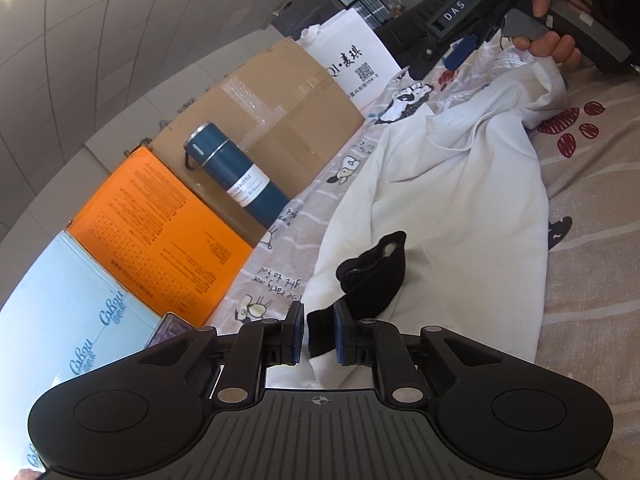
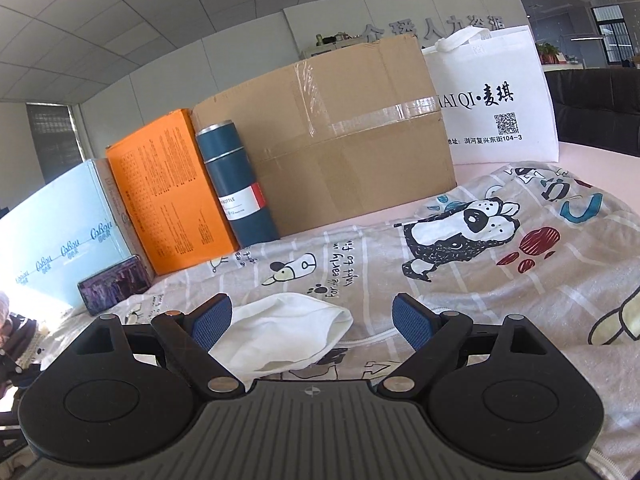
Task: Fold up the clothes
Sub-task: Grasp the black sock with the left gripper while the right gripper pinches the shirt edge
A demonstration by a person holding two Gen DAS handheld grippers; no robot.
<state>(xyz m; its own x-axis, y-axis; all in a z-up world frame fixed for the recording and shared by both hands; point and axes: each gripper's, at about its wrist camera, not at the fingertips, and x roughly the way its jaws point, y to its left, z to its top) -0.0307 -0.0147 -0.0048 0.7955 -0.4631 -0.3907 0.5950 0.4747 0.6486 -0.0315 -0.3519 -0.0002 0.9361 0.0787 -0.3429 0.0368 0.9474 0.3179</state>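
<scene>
- Office interior, ceiling tiles overhead; worktop covered by a grey cartoon-print sheet, with goods lined along its far edge.
- White garment: lies spread and rumpled on the sheet, mid-worktop; one bunched end shows between the right tongs in the right wrist view. Judged light, soft and limp; likely to sag and crease. Best taken at hems, cuffs or corners.
- Black fabric piece: rests on the white garment near its lower hem; soft, small.
- Left tongs: nearly closed, pinching one end of the black fabric piece.
- Right tongs: spread wide, nothing gripped; the white cloth touches the left pad only.
- Cardboard box: taped shut; contents unseen.
- Orange box and pale blue box: closed; contents unseen.
- Teal vacuum bottle: upright, capped, between the orange box and the cardboard box.
- White tote bag: upright at the far right corner; contents hidden.
- Phone: lies beside the pale blue box.
</scene>
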